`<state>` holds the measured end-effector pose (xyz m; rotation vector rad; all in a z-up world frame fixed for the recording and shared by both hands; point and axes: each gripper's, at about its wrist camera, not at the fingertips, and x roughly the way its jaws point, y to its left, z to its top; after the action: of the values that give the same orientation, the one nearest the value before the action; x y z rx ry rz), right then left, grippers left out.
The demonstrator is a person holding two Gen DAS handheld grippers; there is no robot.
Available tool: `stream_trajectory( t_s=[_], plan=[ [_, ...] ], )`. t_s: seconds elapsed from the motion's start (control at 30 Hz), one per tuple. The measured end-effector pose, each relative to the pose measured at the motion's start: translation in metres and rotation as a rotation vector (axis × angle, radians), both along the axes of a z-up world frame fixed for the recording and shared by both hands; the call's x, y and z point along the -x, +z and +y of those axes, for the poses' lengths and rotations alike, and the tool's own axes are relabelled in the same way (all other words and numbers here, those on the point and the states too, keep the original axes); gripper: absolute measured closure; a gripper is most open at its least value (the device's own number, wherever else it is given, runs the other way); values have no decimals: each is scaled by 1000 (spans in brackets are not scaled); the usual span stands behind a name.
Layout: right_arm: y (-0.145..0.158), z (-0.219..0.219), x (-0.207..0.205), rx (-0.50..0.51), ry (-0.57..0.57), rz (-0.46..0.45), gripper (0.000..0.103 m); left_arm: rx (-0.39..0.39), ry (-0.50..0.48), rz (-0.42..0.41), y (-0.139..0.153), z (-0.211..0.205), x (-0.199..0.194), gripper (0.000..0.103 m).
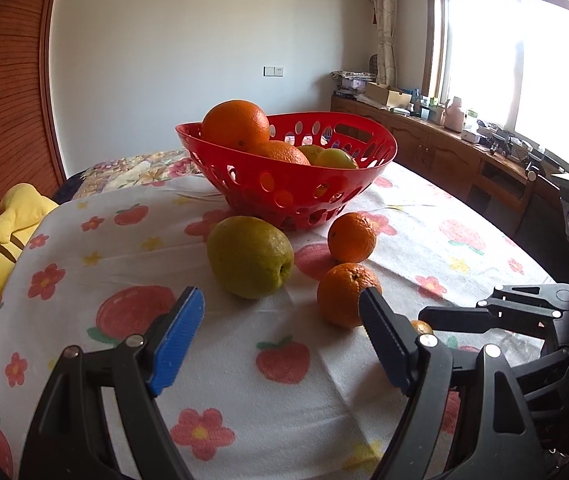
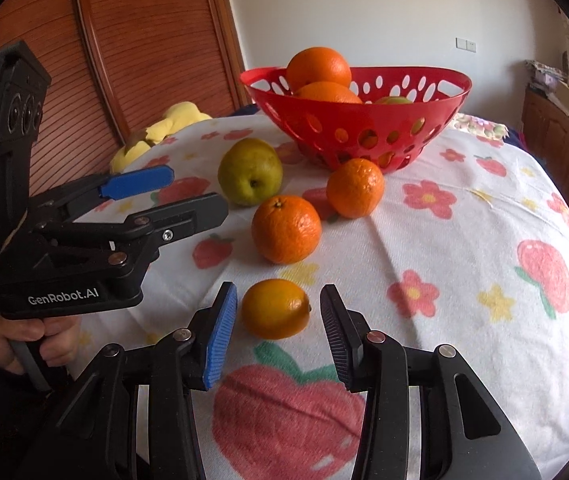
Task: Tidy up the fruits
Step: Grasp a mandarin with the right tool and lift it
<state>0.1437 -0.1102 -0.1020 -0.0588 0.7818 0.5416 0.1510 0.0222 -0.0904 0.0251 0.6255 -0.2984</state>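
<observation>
A red perforated basket (image 1: pixel 284 184) (image 2: pixel 364 120) at the back of the table holds oranges and green fruits. In front of it on the flowered cloth lie a green pear (image 1: pixel 250 256) (image 2: pixel 250 170) and two oranges (image 2: pixel 355 188) (image 2: pixel 286 228). A smaller orange (image 2: pixel 275 308) lies nearest, between the jaws of my right gripper (image 2: pixel 278 288) (image 1: pixel 456 304); a gap shows on each side, so the pads do not press it. My left gripper (image 1: pixel 280 296) (image 2: pixel 194 188) stands open and empty just short of the pear, its right finger beside the near orange (image 1: pixel 346 294).
A yellow plush toy (image 1: pixel 4 240) (image 2: pixel 172 124) sits off the table's left edge by a wooden slatted door (image 2: pixel 144 40). A low wooden cabinet (image 1: pixel 444 152) with clutter runs under the window on the right. A hand (image 2: pixel 24 340) grips the left tool.
</observation>
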Motion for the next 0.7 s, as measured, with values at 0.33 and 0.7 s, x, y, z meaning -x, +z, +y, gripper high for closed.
stream_trajectory(
  t_s=[0.33,0.7],
  plan=[
    [-2,-5,1,42,-27,-27,67,-1,-5,18,-1,-2,-2,23],
    [-1,-42,-9,41,-136,-55,67,-26,-21,32,-3,-8,-4,23]
  ],
)
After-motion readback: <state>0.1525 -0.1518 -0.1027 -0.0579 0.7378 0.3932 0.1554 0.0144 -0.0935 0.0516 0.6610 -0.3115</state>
